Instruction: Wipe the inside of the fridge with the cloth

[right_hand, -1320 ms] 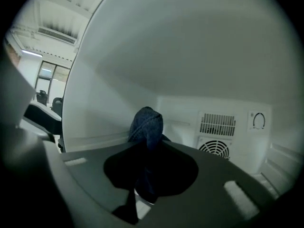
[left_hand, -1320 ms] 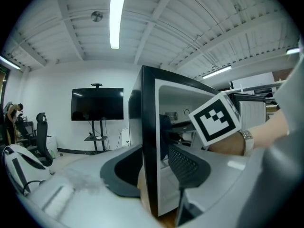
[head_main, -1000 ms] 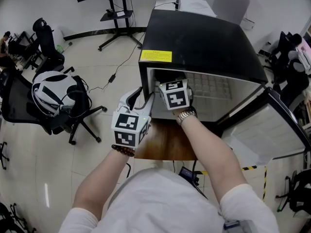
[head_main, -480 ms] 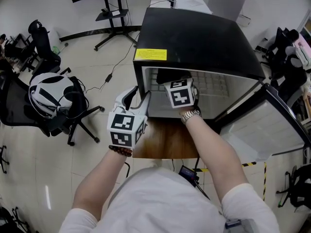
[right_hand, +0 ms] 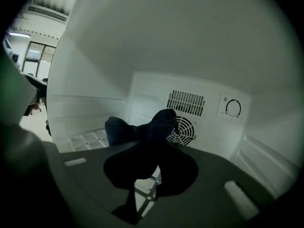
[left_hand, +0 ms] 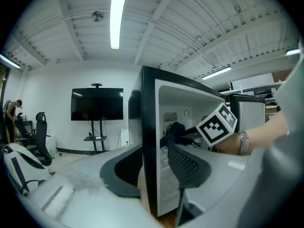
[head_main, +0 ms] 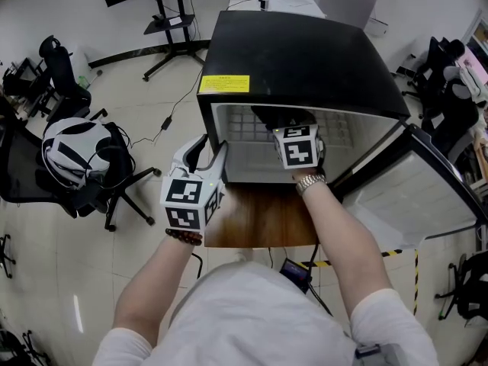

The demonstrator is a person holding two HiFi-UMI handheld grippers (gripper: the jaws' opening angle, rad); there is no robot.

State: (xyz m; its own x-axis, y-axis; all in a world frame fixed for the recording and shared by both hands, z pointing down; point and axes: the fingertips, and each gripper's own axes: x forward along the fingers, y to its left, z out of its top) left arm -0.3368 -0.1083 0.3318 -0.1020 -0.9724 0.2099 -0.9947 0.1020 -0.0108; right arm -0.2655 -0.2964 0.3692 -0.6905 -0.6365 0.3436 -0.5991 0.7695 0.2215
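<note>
Cloth inside the fridge, wiping under way

The fridge (head_main: 305, 52) stood with its door (head_main: 412, 197) swung open. The right gripper (right_hand: 145, 172) was reached inside, its jaws closed on a bunched dark cloth (right_hand: 156, 125) held above the wire shelf (head_main: 244, 124), in front of the back wall's fan grille. The left gripper (head_main: 204, 152) sat at the front left edge, jaws wide, straddling the wall and seemingly clamping it steady. No wet streaks or dirt showed, so I couldn't tell which surfaces were done; I'd guess the side walls, shelf and door lining remained.
</note>
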